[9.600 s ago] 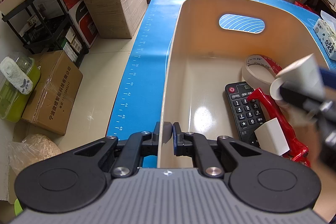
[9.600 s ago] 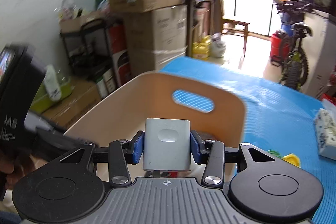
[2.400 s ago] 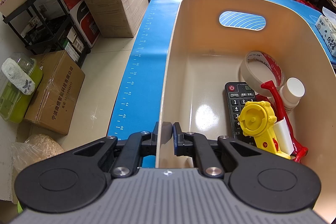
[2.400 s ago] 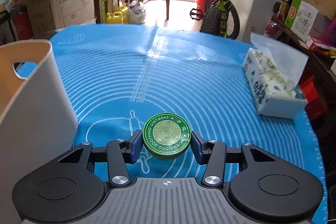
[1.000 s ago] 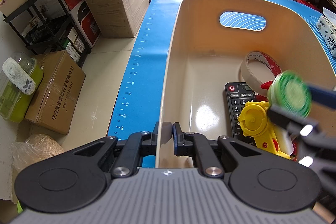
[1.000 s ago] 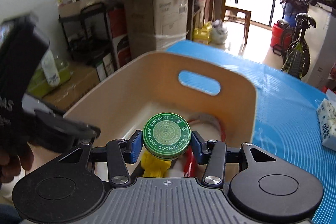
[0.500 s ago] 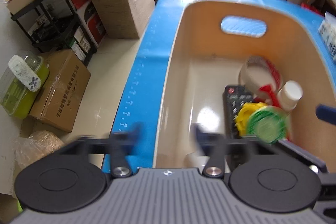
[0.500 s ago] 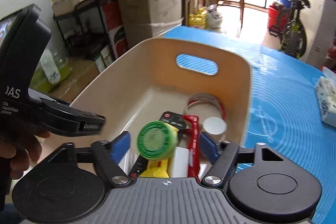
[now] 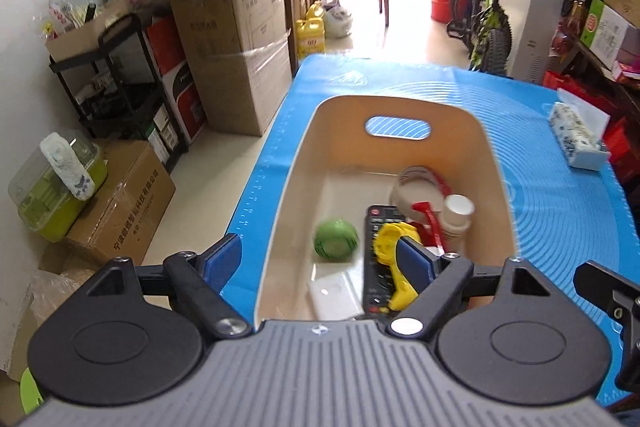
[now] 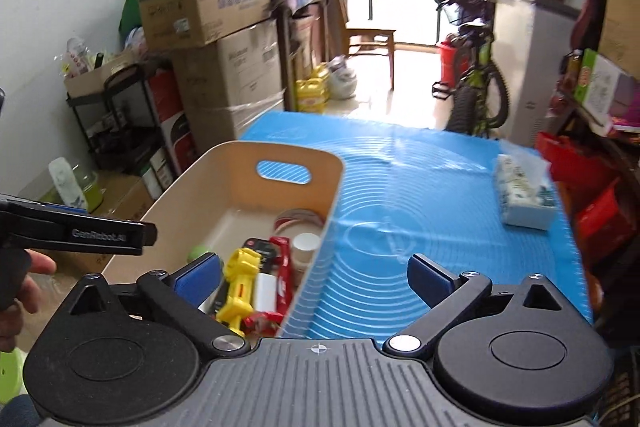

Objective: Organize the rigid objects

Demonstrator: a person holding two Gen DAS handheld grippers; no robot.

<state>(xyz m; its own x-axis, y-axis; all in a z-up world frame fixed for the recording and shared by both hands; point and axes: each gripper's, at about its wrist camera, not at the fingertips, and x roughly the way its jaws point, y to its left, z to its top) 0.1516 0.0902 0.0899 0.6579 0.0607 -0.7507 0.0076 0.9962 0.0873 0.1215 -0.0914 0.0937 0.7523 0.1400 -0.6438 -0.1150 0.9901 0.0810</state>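
A beige bin (image 9: 496,163) stands on the blue mat (image 9: 568,211). Inside it lie a green ointment tin (image 9: 335,245), a black remote (image 9: 376,223), a yellow toy (image 9: 390,247), a red tool (image 9: 426,215), a white bottle (image 9: 458,213), a tape roll (image 9: 416,179) and a white block (image 9: 336,297). My left gripper (image 9: 320,263) is open and empty, raised above the bin's near end. My right gripper (image 10: 316,279) is open and empty, above the bin's right wall (image 10: 320,247). The tin (image 10: 198,251) shows partly in the right wrist view.
A tissue pack (image 9: 578,143) lies at the mat's right side, also in the right wrist view (image 10: 524,197). Cardboard boxes (image 9: 232,27) and a black shelf (image 9: 116,87) stand on the floor to the left. A bicycle (image 9: 484,15) is behind the table.
My right gripper opened and dropped the green tin into the bin, then pulled back. My left gripper let go of the bin's rim, opened, and rose up and back.
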